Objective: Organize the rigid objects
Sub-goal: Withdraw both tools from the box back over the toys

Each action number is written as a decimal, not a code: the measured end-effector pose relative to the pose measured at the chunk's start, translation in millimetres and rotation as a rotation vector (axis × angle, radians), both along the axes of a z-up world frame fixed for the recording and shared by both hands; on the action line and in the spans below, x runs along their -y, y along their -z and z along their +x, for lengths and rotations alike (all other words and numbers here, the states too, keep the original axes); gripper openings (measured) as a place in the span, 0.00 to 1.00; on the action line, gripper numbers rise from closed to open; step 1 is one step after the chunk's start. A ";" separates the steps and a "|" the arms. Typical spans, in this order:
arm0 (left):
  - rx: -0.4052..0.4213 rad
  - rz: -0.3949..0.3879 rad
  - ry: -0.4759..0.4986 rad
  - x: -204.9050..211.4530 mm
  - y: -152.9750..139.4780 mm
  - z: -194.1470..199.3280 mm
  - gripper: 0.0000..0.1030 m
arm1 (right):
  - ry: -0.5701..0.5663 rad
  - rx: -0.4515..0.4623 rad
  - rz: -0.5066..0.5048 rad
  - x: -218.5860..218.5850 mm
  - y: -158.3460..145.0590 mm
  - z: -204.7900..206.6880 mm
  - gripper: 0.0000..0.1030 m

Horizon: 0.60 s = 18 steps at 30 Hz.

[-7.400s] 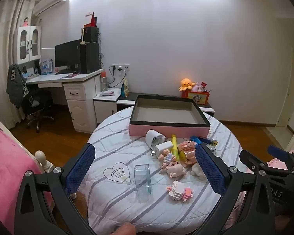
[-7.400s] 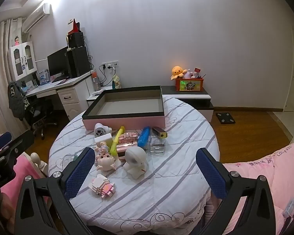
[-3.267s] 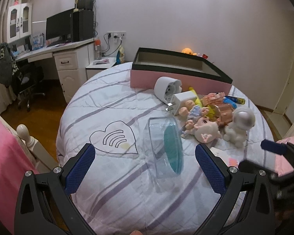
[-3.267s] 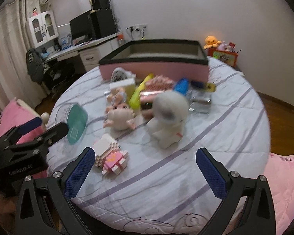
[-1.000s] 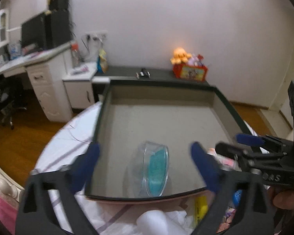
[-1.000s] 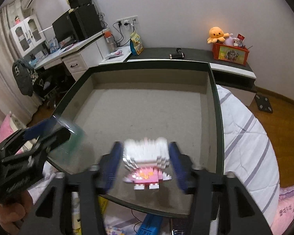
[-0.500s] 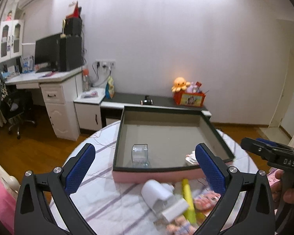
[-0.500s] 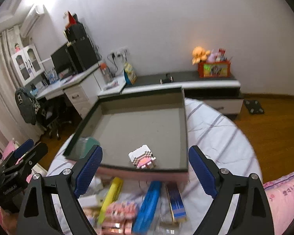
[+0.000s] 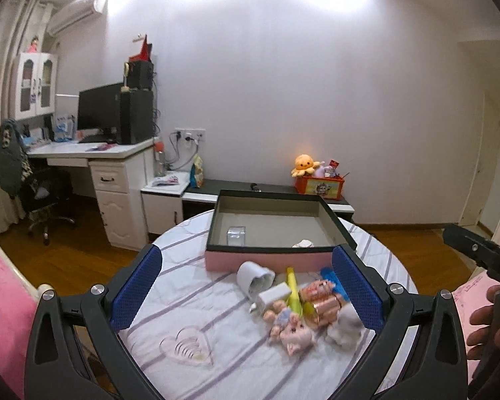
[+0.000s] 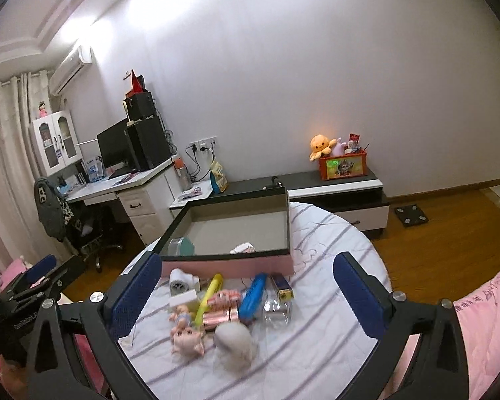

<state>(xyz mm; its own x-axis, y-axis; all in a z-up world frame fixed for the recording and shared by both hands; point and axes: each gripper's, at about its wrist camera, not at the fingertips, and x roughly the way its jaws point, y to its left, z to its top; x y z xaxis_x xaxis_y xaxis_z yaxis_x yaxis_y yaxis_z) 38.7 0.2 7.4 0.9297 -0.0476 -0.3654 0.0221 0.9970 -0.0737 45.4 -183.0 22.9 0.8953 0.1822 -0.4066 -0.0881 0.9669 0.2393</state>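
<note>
Left wrist view has the left gripper [image 9: 248, 295] spread wide with nothing between its blue pads, hovering over the round bench with the striped white cover [image 9: 196, 303]. At the far side of that bench sits the shallow pink box with the black rim [image 9: 266, 258], and inside it stand the clear plastic case [image 9: 236, 235] toward the left and the small pink-and-white block figure [image 9: 302, 243] toward the right, well apart from each other. In front of the box lies the heap of loose things: a white round plug adapter [image 9: 255, 278], a yellow tube [image 9: 292, 288], a pink pig figurine [image 9: 296, 335] and a white rounded figure [image 9: 345, 328].

Over on the right wrist view, the right gripper [image 10: 246, 295] has its jaws just opened to full width, empty, with the block figure resting in the box beyond them. A blue tube [image 10: 253, 296] and a small clear glass bottle [image 10: 278, 310] lie on the bench between the pads' line of sight. A person's hand [image 9: 485, 326] holds the right gripper at the frame edge.
</note>
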 end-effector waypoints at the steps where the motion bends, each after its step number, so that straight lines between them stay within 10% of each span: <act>1: 0.003 0.004 -0.004 0.5 0.3 -6.0 1.00 | 0.003 0.008 -0.001 0.3 0.4 -8.2 1.00; 18: -0.036 -0.014 -0.048 -3.0 17.7 -43.6 1.00 | -0.045 -0.015 -0.087 -36.4 22.2 -36.8 1.00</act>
<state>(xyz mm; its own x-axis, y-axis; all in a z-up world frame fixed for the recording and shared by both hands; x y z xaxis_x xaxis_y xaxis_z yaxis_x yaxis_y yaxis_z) -5.0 3.2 -10.3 0.9173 -0.0087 -0.3982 -0.0284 0.9958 -0.0871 8.6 -146.6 0.7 0.8808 0.1851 -0.4359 -0.1288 0.9794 0.1558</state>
